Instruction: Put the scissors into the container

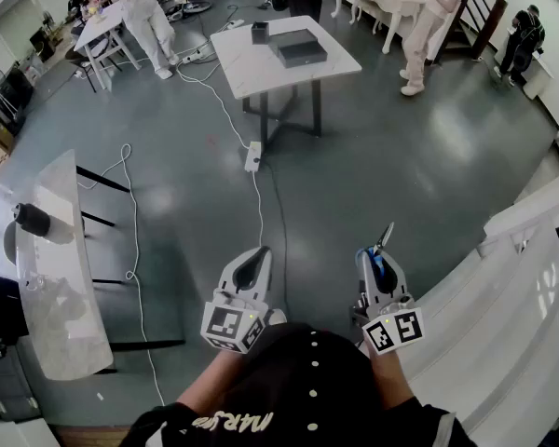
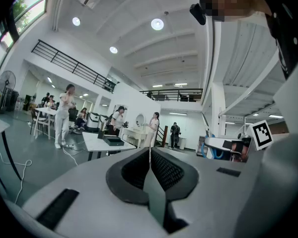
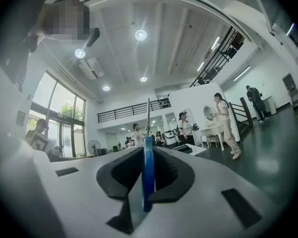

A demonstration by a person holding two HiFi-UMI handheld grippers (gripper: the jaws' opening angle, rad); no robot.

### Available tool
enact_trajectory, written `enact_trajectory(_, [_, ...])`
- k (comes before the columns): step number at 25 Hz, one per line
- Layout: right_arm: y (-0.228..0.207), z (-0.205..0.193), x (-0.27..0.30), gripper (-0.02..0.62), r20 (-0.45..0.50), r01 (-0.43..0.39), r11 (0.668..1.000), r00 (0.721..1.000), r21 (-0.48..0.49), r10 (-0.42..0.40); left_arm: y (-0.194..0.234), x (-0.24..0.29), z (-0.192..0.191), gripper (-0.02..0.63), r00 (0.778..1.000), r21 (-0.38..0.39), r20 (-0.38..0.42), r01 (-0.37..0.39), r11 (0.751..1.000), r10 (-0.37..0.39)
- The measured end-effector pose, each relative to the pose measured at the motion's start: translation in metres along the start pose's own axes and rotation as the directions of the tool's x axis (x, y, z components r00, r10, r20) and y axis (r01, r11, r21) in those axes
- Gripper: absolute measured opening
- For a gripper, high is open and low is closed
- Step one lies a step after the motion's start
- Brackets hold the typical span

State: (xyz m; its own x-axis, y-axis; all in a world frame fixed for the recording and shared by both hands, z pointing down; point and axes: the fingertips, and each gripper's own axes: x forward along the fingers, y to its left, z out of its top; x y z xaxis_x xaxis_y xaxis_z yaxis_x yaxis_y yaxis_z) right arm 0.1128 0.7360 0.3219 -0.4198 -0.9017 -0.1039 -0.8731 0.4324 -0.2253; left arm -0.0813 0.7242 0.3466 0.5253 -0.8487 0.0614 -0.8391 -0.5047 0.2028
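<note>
Scissors (image 3: pixel 148 177) are clamped edge-on in your right claw (image 3: pixel 148 155): the pads pinch the blue handle, and the thin blade sticks out forward past the tips. In the head view they show as a blue patch at that claw's nose, with the blade angled up and away from you. Your left claw (image 2: pixel 150 155) is clenched on nothing, its ribbed pads pressed together. You hold both claws side by side, near level, low in front of you over the grey floor (image 1: pixel 373 147). The white worktop (image 1: pixel 252 68) stands well ahead across that floor, with a dark box (image 1: pixel 301 48) and a smaller dark thing (image 1: pixel 259 33) on it. The scissors are well apart from the box.
</note>
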Motion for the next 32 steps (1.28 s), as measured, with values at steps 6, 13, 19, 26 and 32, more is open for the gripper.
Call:
enact_trajectory(6, [0.003, -0.003, 0.001, 0.06, -0.005, -0.004, 1.0, 1.0, -0.007, 0.004, 0.002, -0.001, -0.003, 0.035, 1.0, 0.0, -0.002, -0.001, 1.0, 0.001])
enact_trajectory(13, [0.008, -0.004, 0.008, 0.06, -0.012, -0.004, 1.0, 1.0, -0.015, 0.004, 0.009, -0.002, -0.001, 0.035, 1.0, -0.005, -0.005, 0.001, 1.0, -0.001])
enact_trajectory(19, [0.01, -0.005, 0.02, 0.06, 0.013, -0.003, 0.999, 1.0, 0.039, 0.002, 0.022, 0.0, 0.002, 0.035, 1.0, -0.006, -0.005, 0.003, 1.0, -0.003])
enact_trajectory(26, [0.019, -0.013, 0.041, 0.06, 0.017, 0.023, 0.999, 1.0, 0.04, -0.024, 0.049, 0.0, 0.003, 0.035, 1.0, -0.002, -0.017, 0.014, 1.0, -0.014])
enact_trajectory(32, [0.024, -0.021, 0.053, 0.06, 0.0, 0.041, 0.999, 0.999, 0.035, -0.041, 0.067, 0.006, 0.0, 0.035, 0.999, -0.01, -0.038, 0.03, 1.0, -0.03])
